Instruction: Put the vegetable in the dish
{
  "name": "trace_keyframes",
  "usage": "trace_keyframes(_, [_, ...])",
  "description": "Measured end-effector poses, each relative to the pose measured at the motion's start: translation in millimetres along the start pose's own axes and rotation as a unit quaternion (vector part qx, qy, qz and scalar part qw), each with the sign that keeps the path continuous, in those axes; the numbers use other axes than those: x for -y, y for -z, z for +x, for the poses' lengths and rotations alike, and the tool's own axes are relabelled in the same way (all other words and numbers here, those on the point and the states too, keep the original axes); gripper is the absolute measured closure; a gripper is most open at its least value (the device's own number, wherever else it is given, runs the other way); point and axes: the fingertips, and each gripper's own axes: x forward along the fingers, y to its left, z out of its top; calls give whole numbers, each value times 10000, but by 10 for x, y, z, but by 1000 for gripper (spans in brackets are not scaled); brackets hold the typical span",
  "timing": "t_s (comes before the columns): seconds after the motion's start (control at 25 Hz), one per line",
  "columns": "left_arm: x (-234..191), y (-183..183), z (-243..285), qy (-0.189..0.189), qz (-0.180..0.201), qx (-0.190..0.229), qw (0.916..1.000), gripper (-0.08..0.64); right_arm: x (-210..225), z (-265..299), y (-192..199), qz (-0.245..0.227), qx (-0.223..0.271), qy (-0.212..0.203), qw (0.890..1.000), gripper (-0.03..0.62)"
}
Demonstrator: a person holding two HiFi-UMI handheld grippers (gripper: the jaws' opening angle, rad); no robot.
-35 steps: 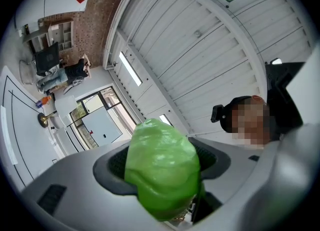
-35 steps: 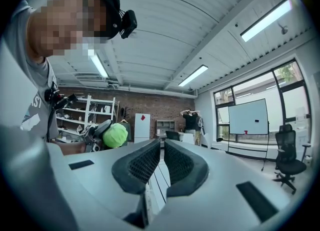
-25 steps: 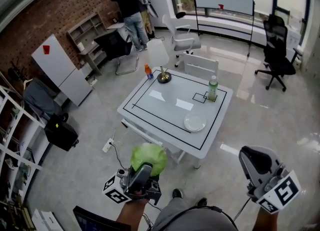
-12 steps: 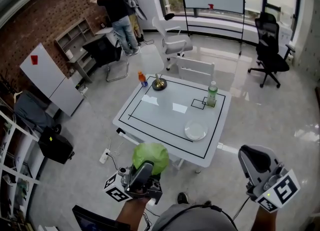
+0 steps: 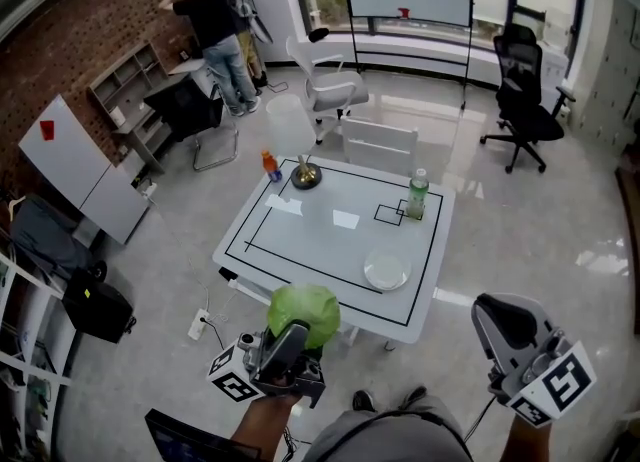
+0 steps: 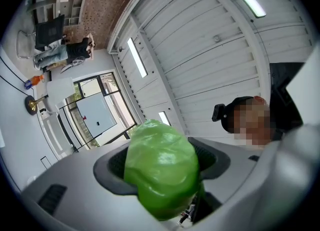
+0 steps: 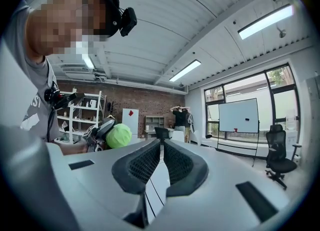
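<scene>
At lower left, the left gripper (image 5: 293, 333) clamps the vegetable (image 5: 303, 313), a round, glossy green head, across its middle, short of the table (image 5: 300, 240). It looks light and smooth, probably a little slippery, and may give under pressure, so a hold across the widest part seems right. Further right, on the table, sits the empty white dish (image 5: 386, 270), well apart from it. At far right, the right gripper (image 5: 510, 322) has its jaws together, holding nothing.

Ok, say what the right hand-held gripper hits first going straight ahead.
Likely the white table, in line beyond the right hand-held gripper; height is unclear, so it might pass over the top.
</scene>
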Motion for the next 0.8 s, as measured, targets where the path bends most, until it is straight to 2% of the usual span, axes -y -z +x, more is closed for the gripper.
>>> trace_keyframes(0.32, [-130,175,241,-136,-90,54,9999,242,336,66,8,17,-19,-261,9997,583])
trace_keyframes(0.44, [-163,258,384,-212,15,72,9997,242,526,64,4,21,17,-406,9992,583])
trace_keyframes(0.8, [-419,556,697,-398,-100,483,9980,247,1041,78,121,14,-27,-834,9965,583])
